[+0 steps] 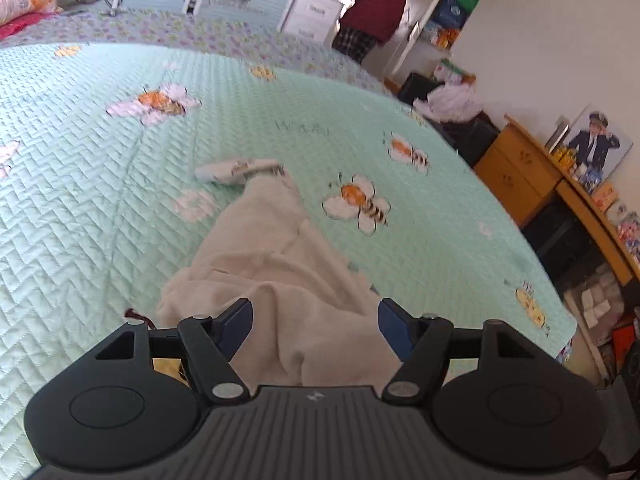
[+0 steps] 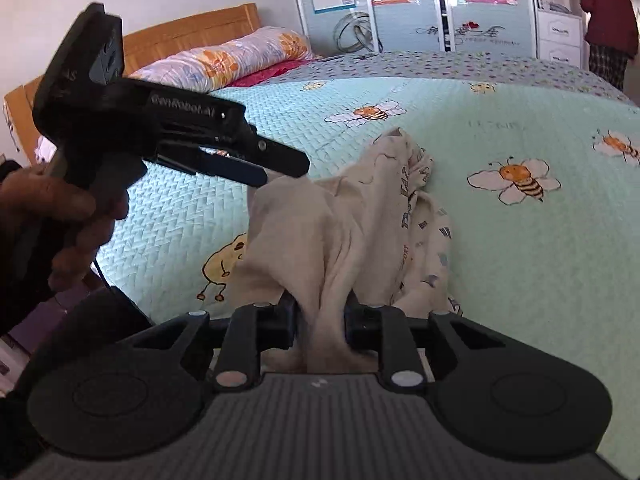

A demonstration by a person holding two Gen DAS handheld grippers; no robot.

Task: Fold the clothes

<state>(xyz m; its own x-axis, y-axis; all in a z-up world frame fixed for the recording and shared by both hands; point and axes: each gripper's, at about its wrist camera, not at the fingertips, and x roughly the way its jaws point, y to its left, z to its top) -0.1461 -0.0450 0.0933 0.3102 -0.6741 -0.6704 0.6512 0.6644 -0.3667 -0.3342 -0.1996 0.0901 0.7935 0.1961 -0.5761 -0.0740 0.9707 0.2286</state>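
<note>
A cream garment [image 1: 276, 264] with printed letters lies bunched on the mint bee-print bedspread [image 1: 100, 208]. My left gripper [image 1: 316, 322] is open, its blue pads wide apart over the near end of the cloth. In the right wrist view my right gripper [image 2: 322, 318] is shut on a gathered fold of the garment [image 2: 336, 232] and lifts it off the bedspread [image 2: 540, 264]. The left gripper [image 2: 276, 170] shows there too, held by a hand at the left, its tips at the cloth's upper left edge.
A wooden desk [image 1: 532, 168] with clutter stands right of the bed. A pile of white clothes [image 1: 452, 100] lies beyond the bed's far corner. A person in red [image 1: 372, 12] stands at a wardrobe. Pillows [image 2: 240, 58] and a wooden headboard [image 2: 192, 34] are at the bed's head.
</note>
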